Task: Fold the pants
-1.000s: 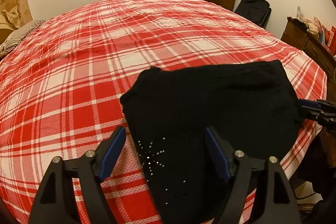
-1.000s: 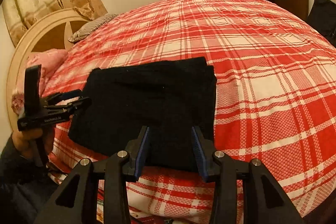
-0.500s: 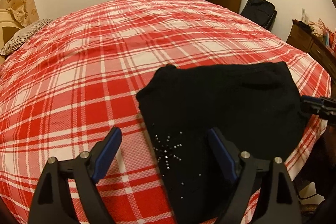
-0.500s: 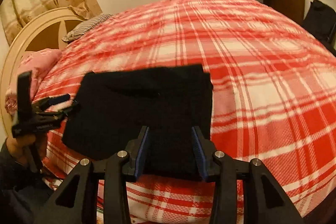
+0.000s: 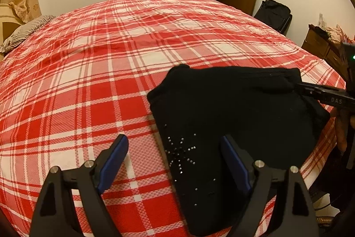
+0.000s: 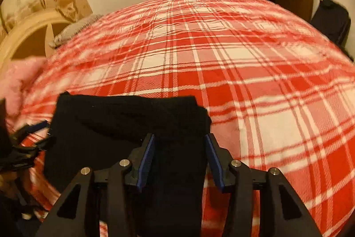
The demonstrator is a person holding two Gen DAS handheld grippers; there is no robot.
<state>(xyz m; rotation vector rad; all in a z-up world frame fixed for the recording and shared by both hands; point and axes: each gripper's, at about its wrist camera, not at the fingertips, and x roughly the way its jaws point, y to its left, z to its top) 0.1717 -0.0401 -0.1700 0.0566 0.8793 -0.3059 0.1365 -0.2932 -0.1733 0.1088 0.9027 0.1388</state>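
- Covered in a red-and-white plaid bedspread (image 5: 93, 81), bed fills both views and carries the work; no other garment on the spread.
- Folded into a compact, near-rectangular stack, black pants (image 5: 233, 121) lie flat near the bed's near edge, over toward the corner of the bed in the left wrist view; same stack (image 6: 106, 132) in the right wrist view, layered edges along its far side.
- Judged nearly finished: legs already doubled into the bundle, no loose leg trailing across the spread; rhinestone starburst (image 5: 180, 151) facing up on the top layer.
- Possibly left: squaring the rumpled far-left corner, smoothing the top layer, or one more fold if a smaller packet is wanted; cannot tell which from here.
- Left tool (image 5: 175, 159) spread wide and released, nothing clasped; straddling the stack's left edge, one finger over bare bedspread, the other over black cloth.
- Right tool (image 6: 179, 156) with jaws opening, black cloth seen between the blue pads (image 6: 147, 159) but not pinched; reads as letting go of the stack's near right edge. Seen from the left wrist view as a dark tip (image 5: 321, 93) at the stack's far right corner.
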